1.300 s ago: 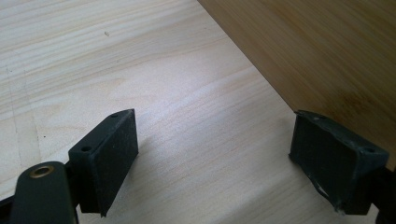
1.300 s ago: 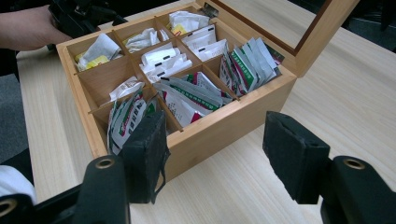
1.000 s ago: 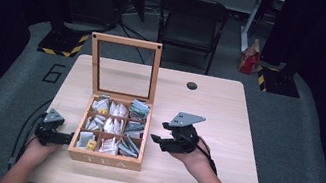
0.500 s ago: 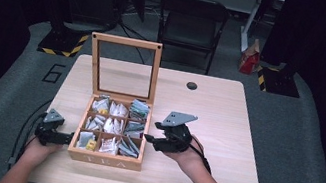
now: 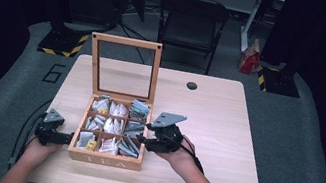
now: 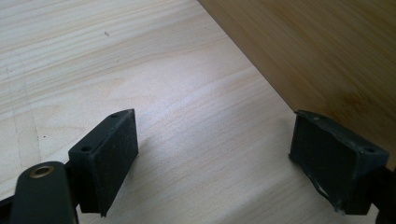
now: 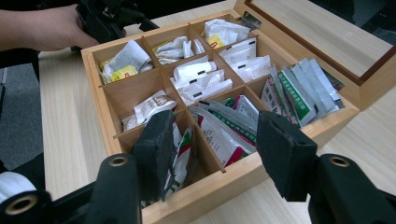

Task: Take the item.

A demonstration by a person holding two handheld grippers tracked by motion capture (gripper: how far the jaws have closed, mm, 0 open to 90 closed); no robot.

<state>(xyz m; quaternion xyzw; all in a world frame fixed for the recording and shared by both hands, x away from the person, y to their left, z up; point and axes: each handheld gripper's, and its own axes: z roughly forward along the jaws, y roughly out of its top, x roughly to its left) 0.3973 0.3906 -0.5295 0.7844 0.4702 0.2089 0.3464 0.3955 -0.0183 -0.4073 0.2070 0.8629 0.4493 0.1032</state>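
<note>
**Mia:** Where is the tea box [image 5: 106,155]?

**Ben:** It sits on the wooden table [image 5: 224,133], near the person's edge. Its glass lid [image 5: 123,67] stands straight up at the back. Inside are nine little squares full of tea bags [image 7: 201,81].

**Mia:** What is the right gripper [image 7: 212,149] doing?

**Ben:** It hangs over the right edge of the box, just above the squares on that side. Its jaws have just been closing a bit, but they are apart and pinch nothing. Some green and white tea packets [image 7: 229,128] lie under the gap between them.

**Mia:** And the left gripper [image 6: 215,154]?

**Ben:** It lies low on the table, right next to the left wall of the box. Its jaws are wide apart with bare table between them. One jaw is very near the wall; I cannot tell if it touches.
</note>
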